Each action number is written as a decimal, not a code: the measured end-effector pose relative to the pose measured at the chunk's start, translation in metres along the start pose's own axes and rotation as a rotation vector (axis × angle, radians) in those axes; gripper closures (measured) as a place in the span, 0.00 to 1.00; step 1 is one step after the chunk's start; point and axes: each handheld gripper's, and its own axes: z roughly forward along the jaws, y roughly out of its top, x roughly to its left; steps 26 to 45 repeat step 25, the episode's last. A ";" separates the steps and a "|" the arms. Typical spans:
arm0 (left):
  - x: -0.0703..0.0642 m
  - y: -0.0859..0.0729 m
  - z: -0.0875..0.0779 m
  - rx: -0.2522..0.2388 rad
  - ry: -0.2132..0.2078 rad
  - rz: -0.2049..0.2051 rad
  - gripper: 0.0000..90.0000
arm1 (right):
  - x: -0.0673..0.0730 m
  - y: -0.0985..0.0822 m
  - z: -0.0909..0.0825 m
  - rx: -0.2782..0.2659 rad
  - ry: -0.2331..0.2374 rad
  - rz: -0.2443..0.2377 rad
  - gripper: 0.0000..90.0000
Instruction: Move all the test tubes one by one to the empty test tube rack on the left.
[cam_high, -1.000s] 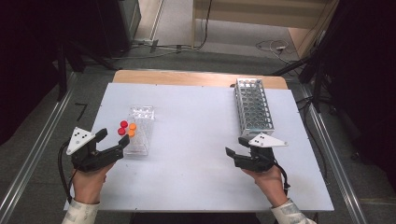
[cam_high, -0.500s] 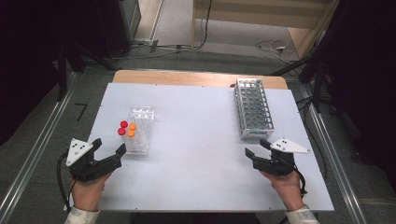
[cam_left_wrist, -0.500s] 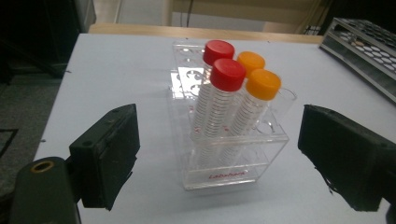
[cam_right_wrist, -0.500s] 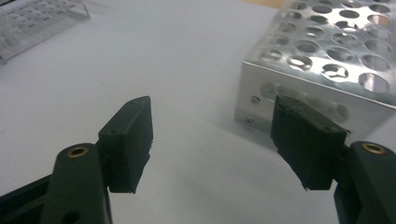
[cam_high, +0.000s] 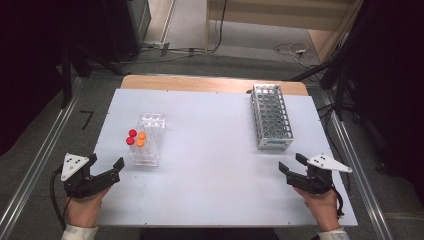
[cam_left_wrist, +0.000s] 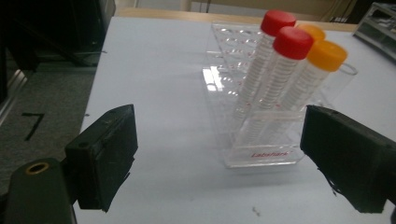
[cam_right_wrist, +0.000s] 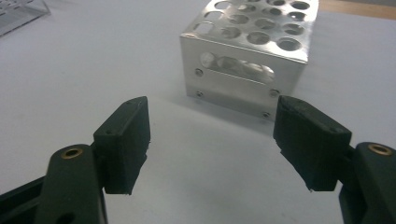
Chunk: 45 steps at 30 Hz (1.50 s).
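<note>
A clear plastic rack (cam_high: 147, 140) stands on the left of the white table (cam_high: 210, 150). It holds two red-capped tubes (cam_high: 131, 137) and two orange-capped tubes (cam_high: 141, 139). In the left gripper view this rack (cam_left_wrist: 261, 156) stands just beyond the jaws, with the red caps (cam_left_wrist: 292, 42) and an orange cap (cam_left_wrist: 327, 54) up top. An empty metal rack (cam_high: 270, 117) stands on the right, and shows as a holed box (cam_right_wrist: 247, 56) ahead of the right jaws. My left gripper (cam_high: 106, 162) (cam_left_wrist: 222, 121) and right gripper (cam_right_wrist: 212, 109) (cam_high: 291, 162) are open, their jaws have just been opening, and nothing is between them.
A wooden strip (cam_high: 200, 83) runs along the table's far edge. Metal rails (cam_high: 350, 150) flank the table on both sides. Cables (cam_high: 295, 49) lie on the floor beyond it. The person's hands hold both grippers near the front edge.
The right gripper has moved right, away from the table's middle. The left gripper has drawn back leftward and toward the front edge. Both pairs of jaws stand wider apart.
</note>
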 end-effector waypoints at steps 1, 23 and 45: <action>0.003 -0.002 0.001 0.007 0.009 -0.004 0.13 | -0.003 -0.002 -0.002 0.001 -0.002 0.011 0.27; 0.010 -0.018 0.018 0.080 0.040 -0.024 0.12 | -0.070 -0.040 -0.021 0.031 -0.168 0.193 0.26; 0.009 -0.020 0.021 0.089 0.042 -0.022 0.12 | -0.071 -0.041 -0.019 0.038 -0.174 0.192 0.26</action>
